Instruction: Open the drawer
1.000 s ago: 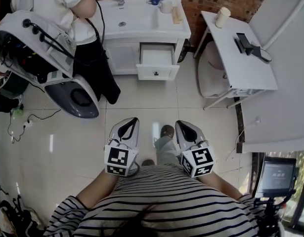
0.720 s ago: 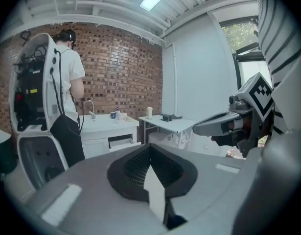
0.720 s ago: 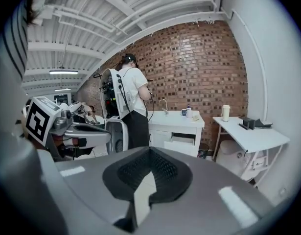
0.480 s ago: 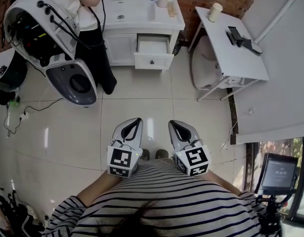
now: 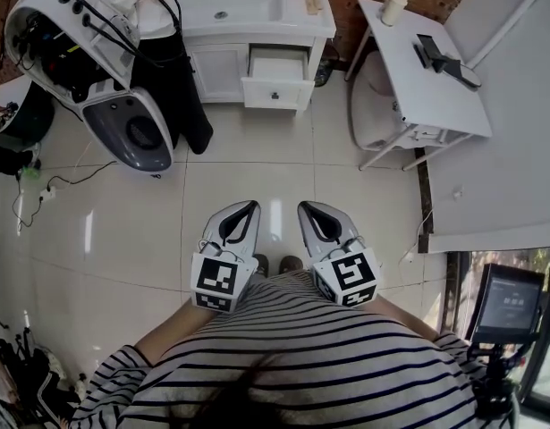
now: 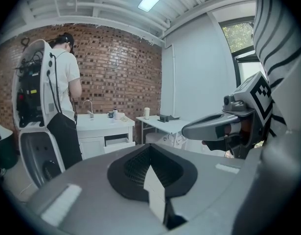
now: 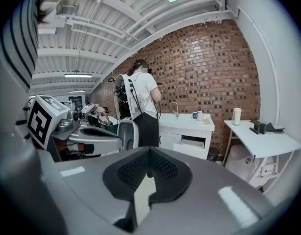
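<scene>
The white drawer (image 5: 275, 80) stands pulled out of the white sink cabinet (image 5: 219, 70) at the top of the head view, far from both grippers. It also shows as the drawer (image 6: 118, 142) in the left gripper view and the drawer (image 7: 191, 146) in the right gripper view. My left gripper (image 5: 245, 209) and right gripper (image 5: 308, 210) are held side by side over the tiled floor, close to my striped shirt. Both point toward the cabinet. Each is shut with nothing between its jaws, as the left gripper (image 6: 150, 150) and right gripper (image 7: 149, 153) show in their own views.
A person (image 5: 158, 21) stands at the sink beside a large white and grey machine (image 5: 87, 70). A white table (image 5: 427, 65) with a cup and a stool under it stands at the right. Cables (image 5: 42, 195) lie on the floor at left. A screen on a stand (image 5: 505, 304) is at lower right.
Both grippers have drawn back from the cabinet, which now looks smaller and farther. They sit slightly closer together. The drawer stays open; the jaws stay shut.
</scene>
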A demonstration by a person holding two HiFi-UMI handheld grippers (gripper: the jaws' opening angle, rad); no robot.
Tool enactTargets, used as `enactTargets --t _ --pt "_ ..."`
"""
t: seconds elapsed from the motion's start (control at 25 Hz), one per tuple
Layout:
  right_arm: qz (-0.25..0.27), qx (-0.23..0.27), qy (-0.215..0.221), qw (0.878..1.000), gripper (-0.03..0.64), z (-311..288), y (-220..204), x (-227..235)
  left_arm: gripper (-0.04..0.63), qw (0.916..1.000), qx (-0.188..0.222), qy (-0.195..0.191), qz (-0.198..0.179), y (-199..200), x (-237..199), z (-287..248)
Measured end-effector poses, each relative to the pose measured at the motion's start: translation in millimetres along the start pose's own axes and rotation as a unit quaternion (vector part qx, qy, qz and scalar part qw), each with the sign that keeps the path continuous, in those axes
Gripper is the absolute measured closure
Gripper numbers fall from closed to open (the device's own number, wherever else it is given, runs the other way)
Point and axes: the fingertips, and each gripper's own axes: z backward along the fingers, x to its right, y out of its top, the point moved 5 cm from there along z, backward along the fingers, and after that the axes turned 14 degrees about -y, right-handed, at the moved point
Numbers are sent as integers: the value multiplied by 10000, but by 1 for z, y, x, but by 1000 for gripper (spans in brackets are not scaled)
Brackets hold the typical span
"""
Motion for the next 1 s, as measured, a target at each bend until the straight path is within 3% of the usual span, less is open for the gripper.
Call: enactTargets --t 1.0 --pt "200 -69 340 9992 617 -10 -3 -3 580 9998 -164 28 102 -10 3 -9"
